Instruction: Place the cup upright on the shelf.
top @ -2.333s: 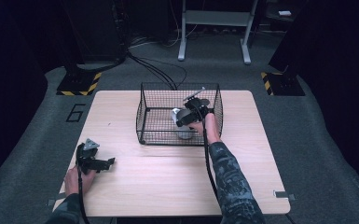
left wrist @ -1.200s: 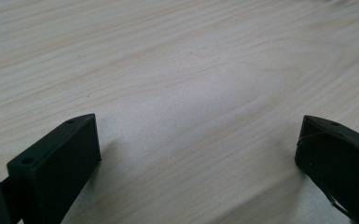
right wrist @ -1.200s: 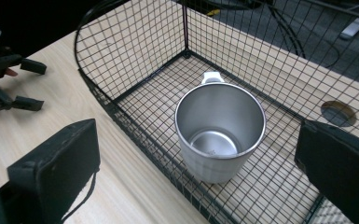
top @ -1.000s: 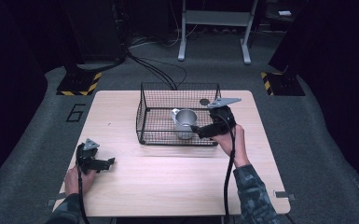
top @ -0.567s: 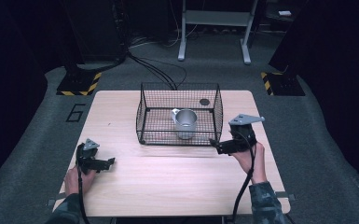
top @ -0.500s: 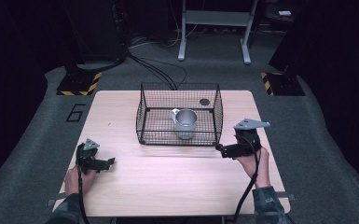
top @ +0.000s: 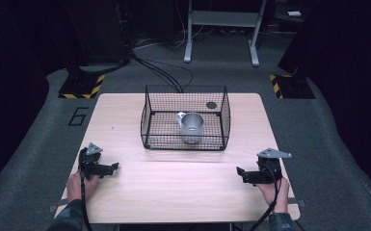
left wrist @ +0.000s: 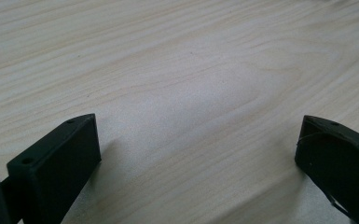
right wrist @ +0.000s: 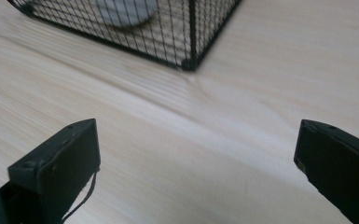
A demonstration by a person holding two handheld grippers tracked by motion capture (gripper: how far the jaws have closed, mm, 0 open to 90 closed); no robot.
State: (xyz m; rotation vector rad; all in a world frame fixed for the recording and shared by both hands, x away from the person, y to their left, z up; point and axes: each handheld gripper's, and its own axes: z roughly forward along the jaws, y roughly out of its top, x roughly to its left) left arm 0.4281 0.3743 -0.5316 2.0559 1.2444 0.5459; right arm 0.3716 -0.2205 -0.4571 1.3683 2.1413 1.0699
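Metal cup [top: 191,126]: upright inside the wire basket [top: 149,120], well ahead of both sets of fingers, released. Right gripper [top: 241,173]: withdrawn from the basket over the last two seconds to the near right of the table [top: 183,192], jaws spread wide, holding nothing; the basket's near corner [right wrist: 189,63] lies ahead between its fingers [right wrist: 60,154]. Left gripper [top: 113,167]: unmoved at the near left, jaws equally wide, empty, bare wood between its fingers [left wrist: 58,158]. Judgement: placing appears complete, both hands parked clear
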